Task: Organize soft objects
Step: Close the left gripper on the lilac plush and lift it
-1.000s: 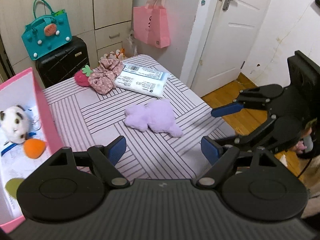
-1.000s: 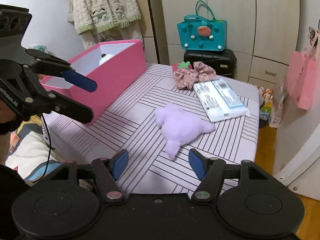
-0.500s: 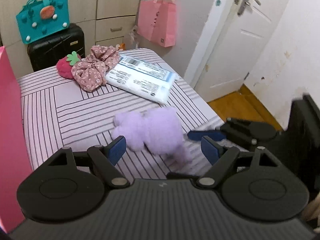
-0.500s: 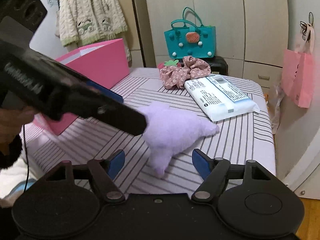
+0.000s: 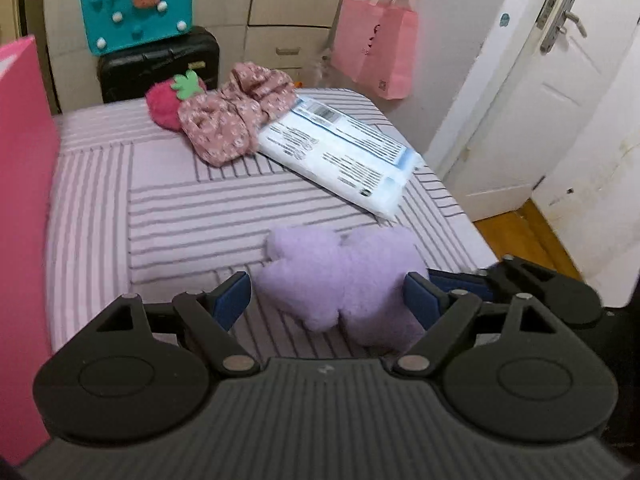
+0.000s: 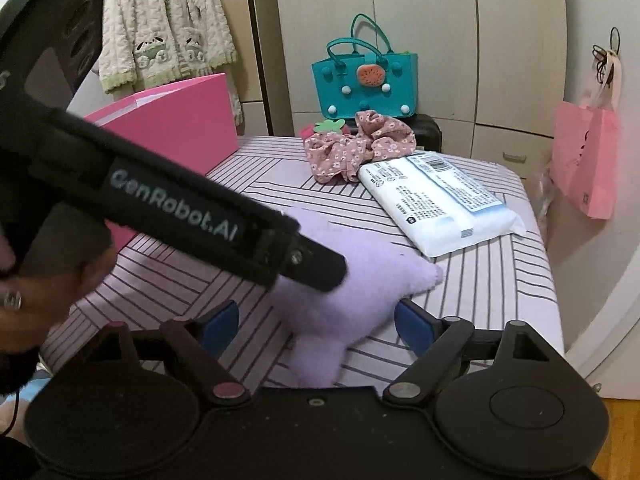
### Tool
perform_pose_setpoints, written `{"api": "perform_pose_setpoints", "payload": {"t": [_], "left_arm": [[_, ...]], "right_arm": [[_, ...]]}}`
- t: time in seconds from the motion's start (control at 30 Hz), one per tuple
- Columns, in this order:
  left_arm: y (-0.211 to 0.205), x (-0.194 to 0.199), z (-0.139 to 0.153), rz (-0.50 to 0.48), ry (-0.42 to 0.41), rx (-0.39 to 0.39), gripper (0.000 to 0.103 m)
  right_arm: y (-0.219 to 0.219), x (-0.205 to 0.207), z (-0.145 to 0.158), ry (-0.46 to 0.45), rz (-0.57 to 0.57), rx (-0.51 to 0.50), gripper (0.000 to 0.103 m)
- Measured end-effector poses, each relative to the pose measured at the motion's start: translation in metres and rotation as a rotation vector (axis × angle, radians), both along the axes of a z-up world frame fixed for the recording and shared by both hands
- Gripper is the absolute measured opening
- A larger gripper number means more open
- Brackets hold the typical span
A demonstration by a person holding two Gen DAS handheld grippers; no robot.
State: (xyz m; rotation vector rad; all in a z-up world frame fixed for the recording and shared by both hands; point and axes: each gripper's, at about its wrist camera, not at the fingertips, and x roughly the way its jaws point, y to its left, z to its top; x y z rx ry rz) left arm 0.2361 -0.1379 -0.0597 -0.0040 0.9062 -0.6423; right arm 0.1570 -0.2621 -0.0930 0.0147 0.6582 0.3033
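The striped table (image 5: 168, 208) carried everything. A pink box (image 6: 180, 120) stood at its left edge. At the far end lay a white pack (image 5: 344, 156) touching a floral scrunchie (image 5: 236, 120), with a strawberry plush (image 5: 164, 100) beside it. Nearest, the purple plush (image 5: 344, 276) lay flat on the table, between the fingers of both tools. The left gripper (image 5: 328, 300) stood released around it, pads apart from the fur. The right gripper (image 6: 316, 324) was opening, its pads clear of the plush.
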Motion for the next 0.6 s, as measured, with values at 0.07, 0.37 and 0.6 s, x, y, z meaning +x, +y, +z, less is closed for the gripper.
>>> {"api": "perform_pose_setpoints", "payload": {"t": [0.07, 0.37, 0.6], "left_arm": [[0.001, -0.001, -0.003, 0.006, 0.023, -0.030, 0.074], [0.015, -0.008, -0.004, -0.033, 0.159, -0.131, 0.054], [0.024, -0.031, 0.009, 0.012, 0.040, -0.043, 0.054]], "right_arm": [[0.001, 0.002, -0.001, 0.001, -0.005, 0.003, 0.089], [0.001, -0.004, 0.004, -0.012, 0.027, 0.018, 0.090], [-0.001, -0.016, 0.007, -0.046, 0.069, -0.060, 0.089]]}}
